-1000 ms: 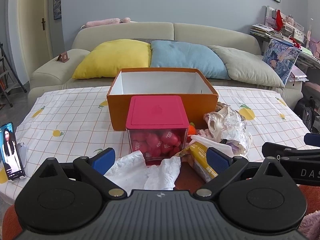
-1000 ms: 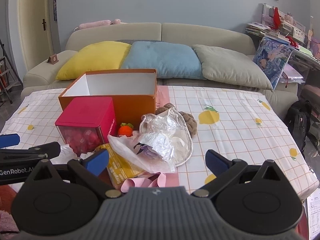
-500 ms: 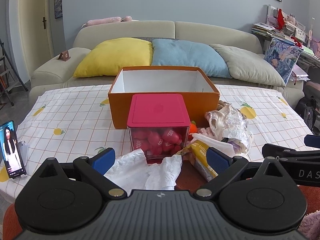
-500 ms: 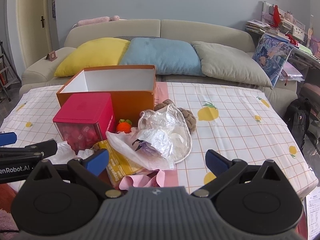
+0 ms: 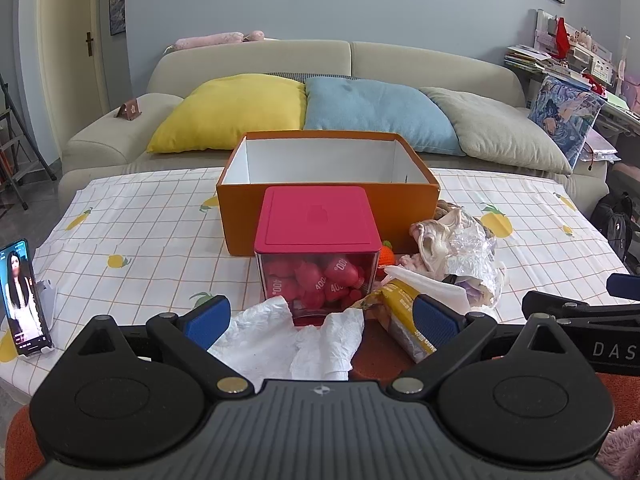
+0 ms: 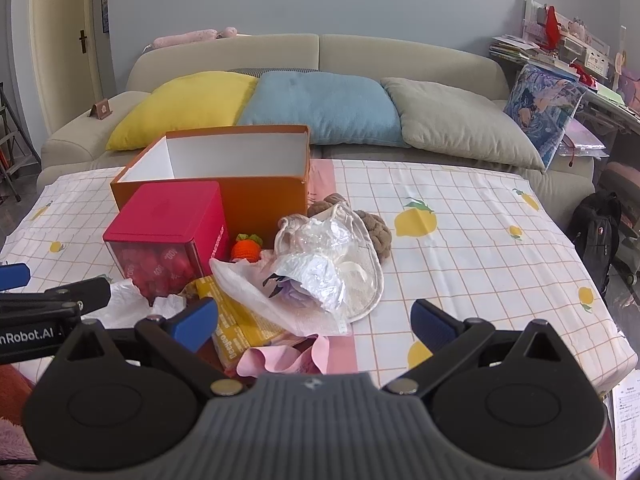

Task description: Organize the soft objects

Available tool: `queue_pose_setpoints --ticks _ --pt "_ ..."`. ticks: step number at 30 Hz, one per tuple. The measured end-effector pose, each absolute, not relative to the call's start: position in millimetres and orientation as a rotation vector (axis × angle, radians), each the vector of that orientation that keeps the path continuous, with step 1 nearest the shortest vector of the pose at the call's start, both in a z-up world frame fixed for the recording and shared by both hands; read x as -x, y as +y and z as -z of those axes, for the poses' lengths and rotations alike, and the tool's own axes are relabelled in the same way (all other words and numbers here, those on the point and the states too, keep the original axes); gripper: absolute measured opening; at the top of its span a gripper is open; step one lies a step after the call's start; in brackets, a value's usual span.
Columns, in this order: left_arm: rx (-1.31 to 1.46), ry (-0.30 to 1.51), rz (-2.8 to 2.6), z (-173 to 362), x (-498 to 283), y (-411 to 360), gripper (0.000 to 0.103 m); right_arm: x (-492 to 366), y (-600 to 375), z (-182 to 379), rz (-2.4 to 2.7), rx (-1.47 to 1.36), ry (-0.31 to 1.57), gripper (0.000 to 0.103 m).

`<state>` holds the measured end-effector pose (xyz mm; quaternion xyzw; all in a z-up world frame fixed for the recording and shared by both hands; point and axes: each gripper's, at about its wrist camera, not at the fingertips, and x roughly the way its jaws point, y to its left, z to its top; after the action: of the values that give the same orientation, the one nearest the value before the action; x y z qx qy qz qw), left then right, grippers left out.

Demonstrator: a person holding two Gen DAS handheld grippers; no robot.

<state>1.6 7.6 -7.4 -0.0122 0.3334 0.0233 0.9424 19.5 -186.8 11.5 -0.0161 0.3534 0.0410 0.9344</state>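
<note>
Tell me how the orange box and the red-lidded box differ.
The orange box is open-topped with a white inside that shows nothing in it; the red-lidded box is shut by its lid. The orange box has opaque walls; the red-lidded box has clear walls showing red pieces marked 400. The orange box is wider and stands behind; the red-lidded box stands in front, nearer the grippers. Both rest on the tablecloth.

Propped phone (image 5: 22, 294) at the table's left edge; yellow (image 5: 232, 110), blue (image 5: 376, 110) and grey cushions (image 5: 492, 128) on the sofa (image 5: 432, 58).
</note>
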Motion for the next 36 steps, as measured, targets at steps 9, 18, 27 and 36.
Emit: queue_pose_setpoints --ticks 9,18,27,36 --pt "0.026 0.68 -0.048 7.3 -1.5 7.4 0.103 -19.7 -186.0 -10.9 -0.083 0.035 0.727 0.1" --pt "0.024 0.687 -0.043 8.4 -0.3 3.6 0.103 -21.8 -185.1 -7.9 -0.085 0.032 0.746 0.1" --pt "0.023 0.695 -0.039 8.3 -1.2 3.7 0.103 -23.5 -186.6 -5.9 -0.083 0.023 0.763 0.1" --pt "0.021 0.698 -0.033 9.5 -2.0 3.0 0.103 -24.3 -186.8 -5.2 -0.082 0.02 0.769 0.1"
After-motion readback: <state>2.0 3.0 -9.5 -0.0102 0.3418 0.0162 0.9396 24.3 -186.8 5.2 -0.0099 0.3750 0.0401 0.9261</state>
